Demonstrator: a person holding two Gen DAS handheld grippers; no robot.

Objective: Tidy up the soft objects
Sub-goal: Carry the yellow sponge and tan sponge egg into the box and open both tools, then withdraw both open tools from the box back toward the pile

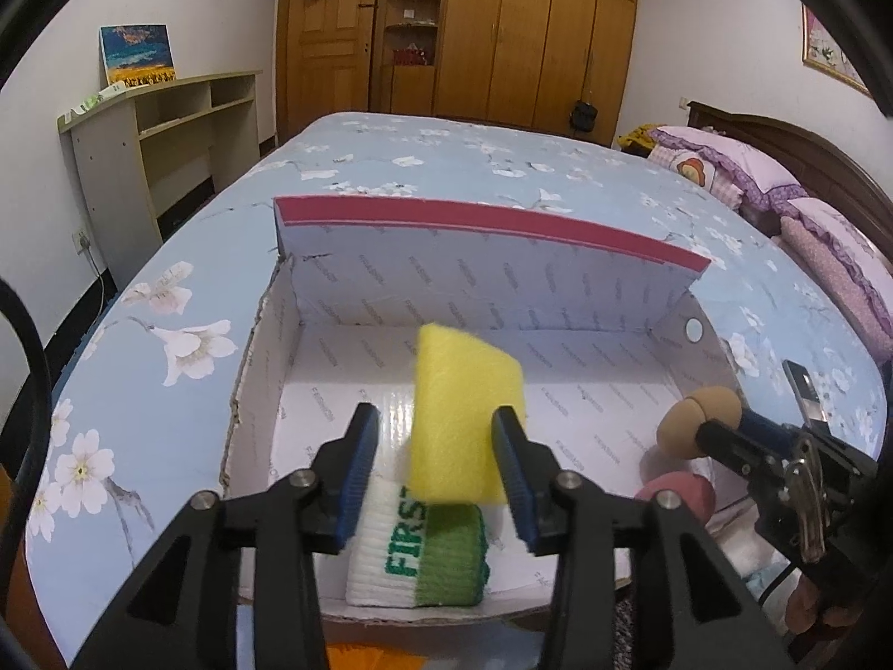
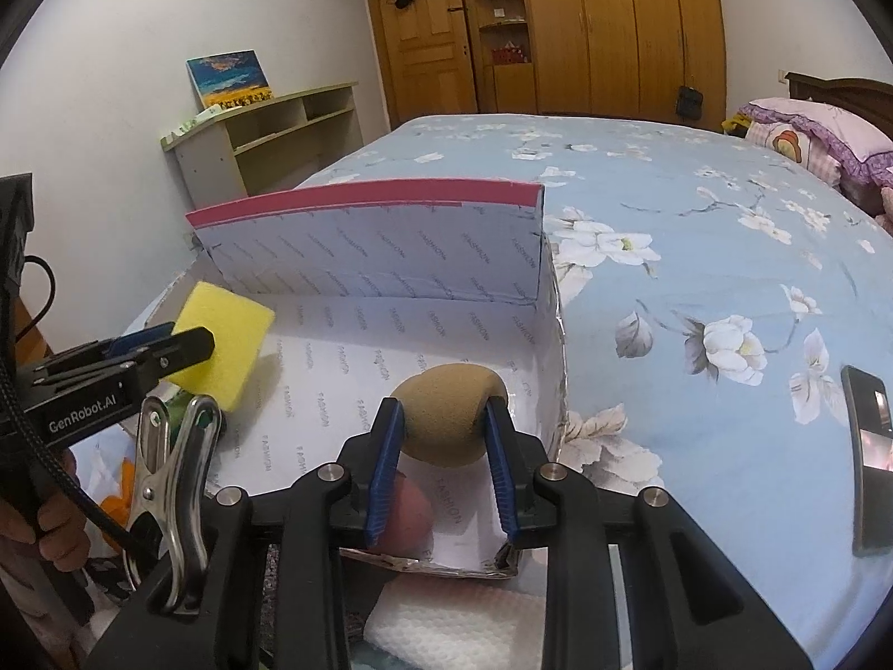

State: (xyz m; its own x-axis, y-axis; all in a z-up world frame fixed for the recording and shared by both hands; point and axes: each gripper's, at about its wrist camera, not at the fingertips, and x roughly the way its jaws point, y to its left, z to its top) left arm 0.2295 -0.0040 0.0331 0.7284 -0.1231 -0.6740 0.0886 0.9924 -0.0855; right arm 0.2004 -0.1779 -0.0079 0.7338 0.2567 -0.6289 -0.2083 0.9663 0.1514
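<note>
An open white shoe box (image 1: 262, 391) with a red-edged lid (image 2: 363, 195) lies on the flowered bed. Over the box's left half, my left gripper (image 1: 435, 416) has a yellow sponge (image 1: 466, 413) between its fingers. The left pad stands clear of the sponge, so the jaws are open. From the right wrist view the yellow sponge (image 2: 223, 346) sits at the left gripper's (image 2: 190, 338) tips, above the box floor. My right gripper (image 2: 442, 407) is shut on a tan egg-shaped sponge (image 2: 446, 419) over the box's right end. In the box lie a white-and-green wristband (image 1: 418, 553) and a pink round sponge (image 1: 678, 494).
A white folded cloth (image 2: 457, 625) lies in front of the box's near wall. A dark phone (image 2: 870, 446) rests on the bed to the right. Pillows (image 1: 742, 167) sit at the headboard, and a shelf unit (image 1: 167, 128) stands by the left wall.
</note>
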